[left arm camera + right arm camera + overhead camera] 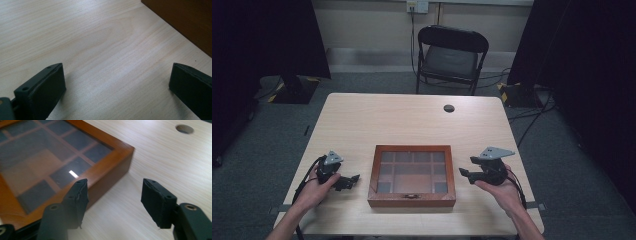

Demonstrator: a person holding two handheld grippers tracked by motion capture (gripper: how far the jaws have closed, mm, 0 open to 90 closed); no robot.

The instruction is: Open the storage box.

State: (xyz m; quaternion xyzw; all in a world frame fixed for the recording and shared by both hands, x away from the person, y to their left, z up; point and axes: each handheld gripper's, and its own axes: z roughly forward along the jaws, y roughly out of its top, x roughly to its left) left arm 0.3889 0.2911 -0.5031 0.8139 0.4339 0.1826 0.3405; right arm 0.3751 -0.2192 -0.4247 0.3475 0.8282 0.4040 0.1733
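A wooden box with a glass grid lid is seen closed at the near middle of the table. The left gripper is held just left of the box, jaws spread wide, nothing between them. The right gripper is held just right of the box, jaws partly apart and empty, over bare tabletop beside the box's corner
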